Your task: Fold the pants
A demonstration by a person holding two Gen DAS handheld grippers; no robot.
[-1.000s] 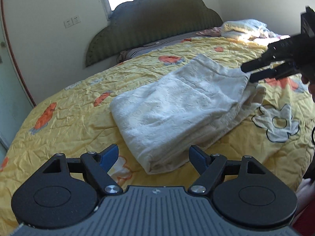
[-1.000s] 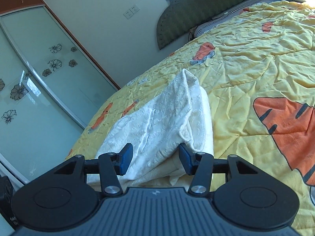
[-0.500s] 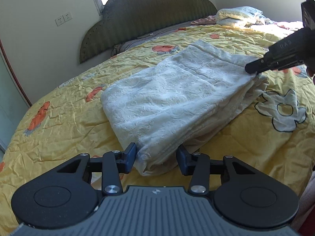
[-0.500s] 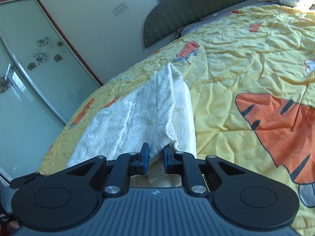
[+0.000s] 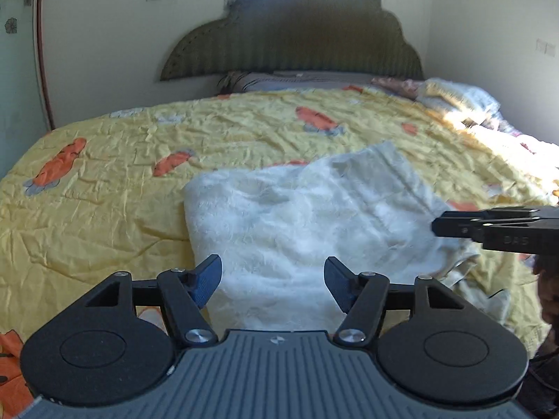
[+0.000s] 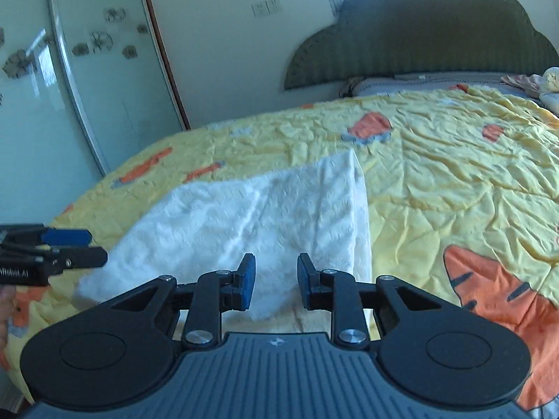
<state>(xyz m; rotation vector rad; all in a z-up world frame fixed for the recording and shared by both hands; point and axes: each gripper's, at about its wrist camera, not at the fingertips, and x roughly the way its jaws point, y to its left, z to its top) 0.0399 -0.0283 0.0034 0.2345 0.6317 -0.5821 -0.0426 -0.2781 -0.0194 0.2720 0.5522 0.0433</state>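
The white textured pants (image 5: pixel 300 216) lie folded in a rough rectangle on the yellow bedspread (image 5: pixel 104 181). My left gripper (image 5: pixel 272 281) is open, its blue pads on either side of the near end of the pants, holding nothing. My right gripper (image 6: pixel 274 281) is open with a moderate gap, just above the near right corner of the pants (image 6: pixel 265 216). It also shows in the left wrist view (image 5: pixel 436 225) at the pants' right edge. The left gripper shows at the left edge of the right wrist view (image 6: pixel 94 244).
A dark green headboard (image 5: pixel 297 45) stands against the far wall. Crumpled bedding and a pillow (image 5: pixel 457 101) lie at the far right of the bed. Glass wardrobe doors (image 6: pixel 70 87) stand left of the bed. The bedspread (image 6: pixel 454 174) has orange tiger prints.
Both grippers have opened and let go of the pants. The left one was closing on the near end, the right one was nearly shut on the corner. Both views swung toward the headboard.
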